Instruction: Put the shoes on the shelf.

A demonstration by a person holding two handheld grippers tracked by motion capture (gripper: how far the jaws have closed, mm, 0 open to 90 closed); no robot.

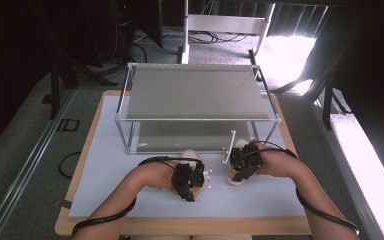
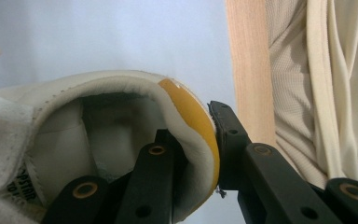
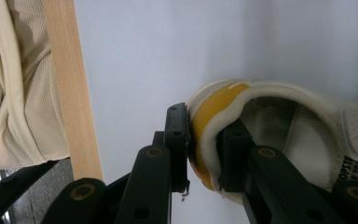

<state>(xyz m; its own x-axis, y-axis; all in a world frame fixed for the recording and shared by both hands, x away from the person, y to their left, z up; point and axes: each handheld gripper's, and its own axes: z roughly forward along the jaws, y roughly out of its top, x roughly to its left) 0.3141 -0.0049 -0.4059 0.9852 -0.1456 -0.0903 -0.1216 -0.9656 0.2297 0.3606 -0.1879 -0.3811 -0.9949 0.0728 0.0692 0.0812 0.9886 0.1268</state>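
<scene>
1. Left gripper (image 2: 216, 149): held in the person's left hand (image 1: 161, 175) near the middle of the tabletop's near half. In the left gripper view its two black jaws are pinched on the heel collar of the left shoe, one jaw inside the opening, the other pressed against the yellow heel tab outside.
2. Left shoe (image 2: 121, 121): cream-white sneaker with a yellow heel tab and a printed tongue label too small to read. In the high view it sits on the white mat, heel toward the near edge, toe toward the rack; whether the sole rests on the mat or is lifted cannot be told.
3. Right gripper (image 3: 204, 149): held in the person's right hand (image 1: 267, 161), just right of the left gripper. Its jaws clamp the heel collar of the right shoe in the same way, one inside, one on the yellow tab.
4. Right shoe (image 3: 279, 121): matching sneaker, just beside the rack's near right leg.
5. Rack (image 1: 197, 92): two-tier metal frame with grey shelves, on the far half of the mat.
6. White mat (image 1: 130, 195): covers most of the wooden tabletop (image 1: 180, 226).
7. Shoelaces (image 1: 229, 146): white, loose, trailing from both shoes.
</scene>
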